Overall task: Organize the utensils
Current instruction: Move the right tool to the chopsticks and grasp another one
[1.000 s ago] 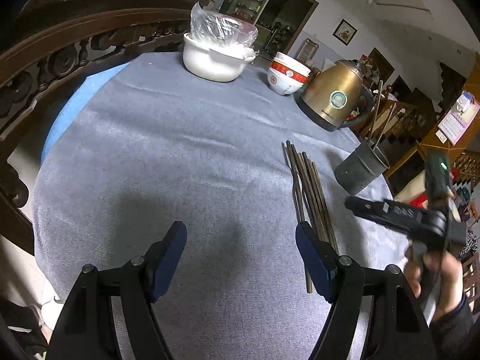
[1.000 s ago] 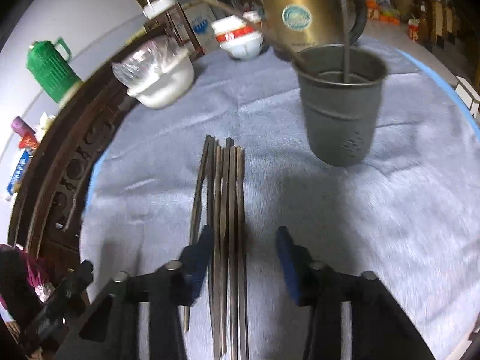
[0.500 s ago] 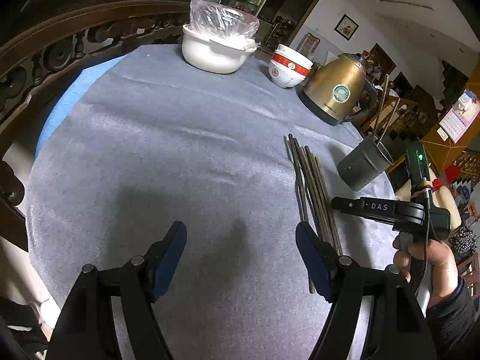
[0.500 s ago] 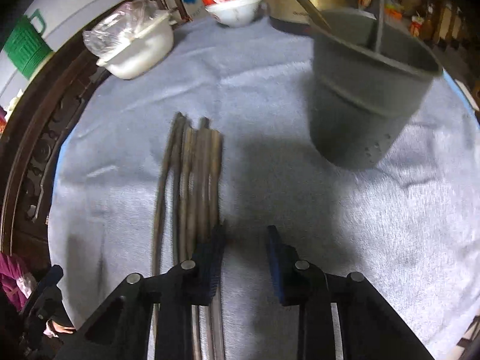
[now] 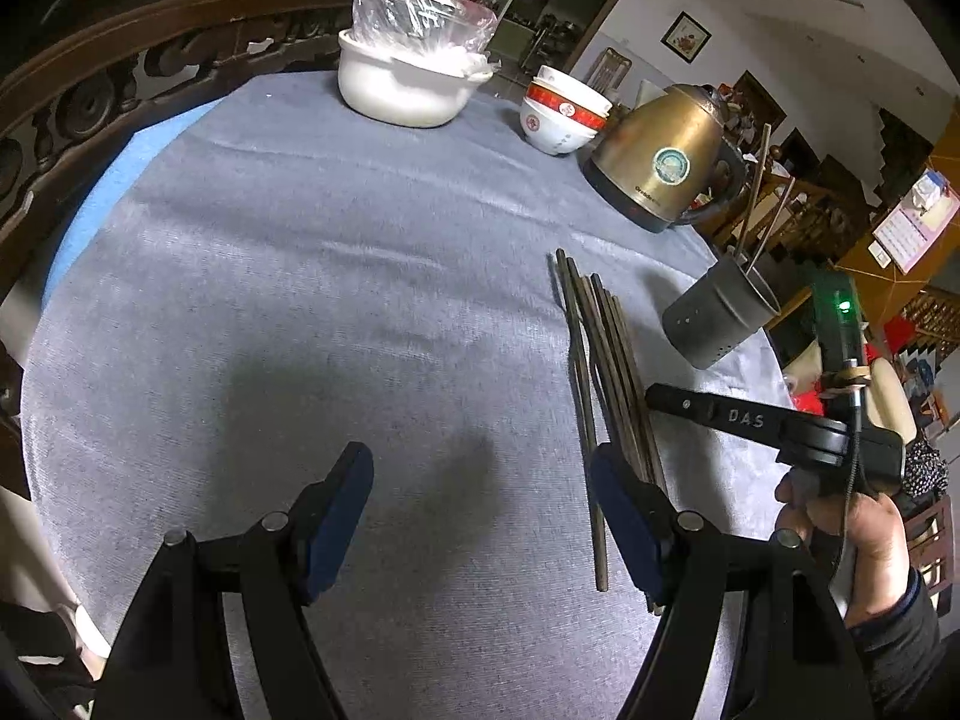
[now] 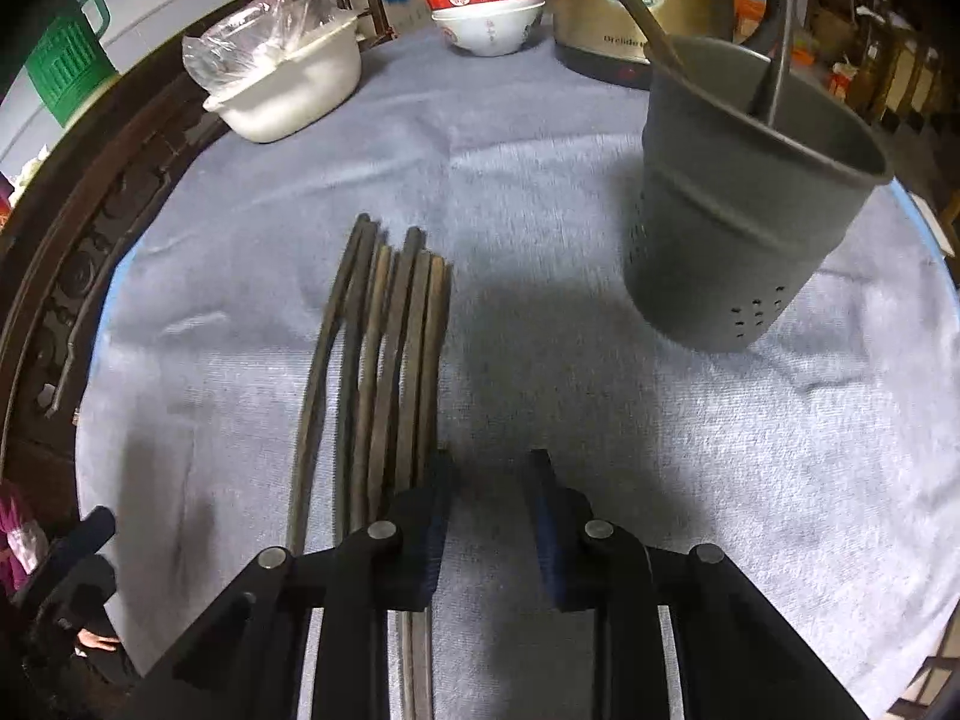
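Several dark chopsticks [image 5: 606,360] [image 6: 390,348] lie side by side on the grey cloth. To their right stands a grey perforated holder [image 5: 714,324] [image 6: 738,228] with two sticks [image 5: 756,204] leaning in it. My right gripper [image 6: 489,459] [image 5: 654,396] is low over the bundle's near end. Its jaws stand narrowly apart and only cloth shows between them. Its left finger lies over the rightmost chopsticks. My left gripper [image 5: 480,456] hangs wide open above bare cloth, left of the bundle, holding nothing.
At the table's far side stand a brass kettle [image 5: 660,162] [image 6: 606,0], stacked red-and-white bowls [image 5: 561,114] [image 6: 486,0] and a white pot with a plastic bag [image 5: 408,78] [image 6: 288,84]. A carved wooden chair back [image 5: 90,90] curves along the left edge.
My right gripper has sunk toward the chopsticks and its jaws have narrowed. The sticks that lay between the jaws now sit under the left finger. The left gripper barely moved.
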`<state>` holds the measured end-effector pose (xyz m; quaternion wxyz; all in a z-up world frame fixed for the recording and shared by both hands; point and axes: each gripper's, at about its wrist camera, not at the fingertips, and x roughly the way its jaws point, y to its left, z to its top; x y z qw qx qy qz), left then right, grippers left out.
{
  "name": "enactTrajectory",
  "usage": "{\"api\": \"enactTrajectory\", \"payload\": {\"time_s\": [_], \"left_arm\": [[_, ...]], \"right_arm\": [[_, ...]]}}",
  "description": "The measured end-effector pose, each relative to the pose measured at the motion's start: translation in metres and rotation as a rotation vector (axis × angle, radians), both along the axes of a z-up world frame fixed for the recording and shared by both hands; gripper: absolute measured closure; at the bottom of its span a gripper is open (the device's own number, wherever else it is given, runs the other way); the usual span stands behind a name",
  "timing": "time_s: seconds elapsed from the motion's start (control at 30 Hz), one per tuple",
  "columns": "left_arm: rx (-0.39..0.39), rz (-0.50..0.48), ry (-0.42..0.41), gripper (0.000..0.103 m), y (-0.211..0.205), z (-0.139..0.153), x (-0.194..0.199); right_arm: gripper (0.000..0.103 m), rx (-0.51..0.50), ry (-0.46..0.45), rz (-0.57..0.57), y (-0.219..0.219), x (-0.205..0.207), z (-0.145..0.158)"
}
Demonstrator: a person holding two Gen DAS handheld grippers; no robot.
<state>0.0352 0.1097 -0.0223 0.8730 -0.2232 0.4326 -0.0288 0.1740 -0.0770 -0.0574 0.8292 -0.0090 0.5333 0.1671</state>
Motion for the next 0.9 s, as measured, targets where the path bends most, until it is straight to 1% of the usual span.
{"api": "enactTrajectory", "payload": {"time_s": [0.07, 0.1, 0.17, 0.23, 0.27, 0.33, 0.37, 0.4, 0.53, 0.57, 0.63, 0.7, 0.77, 0.9], "left_arm": [[0.004, -0.005, -0.004, 0.027, -0.002, 0.001, 0.001], [0.004, -0.007, -0.006, 0.027, -0.002, 0.002, 0.002], [0.004, -0.01, -0.012, 0.027, -0.002, 0.003, 0.001], [0.003, -0.006, -0.011, 0.027, -0.001, 0.002, 0.001], [0.001, -0.005, -0.007, 0.027, -0.001, 0.001, 0.001], [-0.005, -0.003, -0.001, 0.027, 0.0, -0.001, 0.001], [-0.008, -0.002, 0.001, 0.027, 0.0, -0.002, 0.002], [-0.009, -0.004, 0.001, 0.027, 0.0, -0.002, 0.002], [-0.007, -0.019, 0.005, 0.027, -0.003, 0.0, 0.006], [-0.004, -0.023, 0.01, 0.027, -0.005, 0.001, 0.01], [0.019, -0.034, 0.023, 0.027, -0.011, 0.003, 0.018], [0.047, -0.048, 0.053, 0.028, -0.021, 0.004, 0.032], [0.069, -0.073, 0.082, 0.028, -0.033, 0.004, 0.045], [0.142, -0.14, 0.113, 0.028, -0.066, 0.0, 0.065]], "right_arm": [[0.075, 0.0, -0.008, 0.01, 0.005, 0.0, 0.002], [0.075, -0.018, 0.004, 0.021, 0.01, 0.001, -0.001], [0.075, -0.055, -0.014, 0.029, 0.017, 0.002, 0.0], [0.075, -0.068, -0.015, 0.034, 0.022, 0.001, 0.001], [0.075, -0.063, -0.009, 0.042, 0.025, 0.0, 0.0], [0.074, -0.085, 0.015, 0.069, 0.031, -0.005, -0.007], [0.075, -0.111, -0.02, 0.08, 0.034, -0.009, -0.007], [0.075, -0.123, -0.027, 0.083, 0.037, -0.011, -0.008], [0.075, -0.097, 0.002, 0.059, 0.034, -0.002, -0.005], [0.077, -0.105, 0.01, 0.062, 0.036, 0.002, -0.005], [0.095, -0.138, 0.018, 0.073, 0.038, 0.007, -0.005], [0.097, -0.133, 0.033, 0.081, 0.031, 0.01, -0.003], [0.097, -0.139, 0.031, 0.064, 0.016, 0.006, -0.001], [0.097, -0.089, 0.041, 0.023, -0.011, 0.0, 0.0]]}}
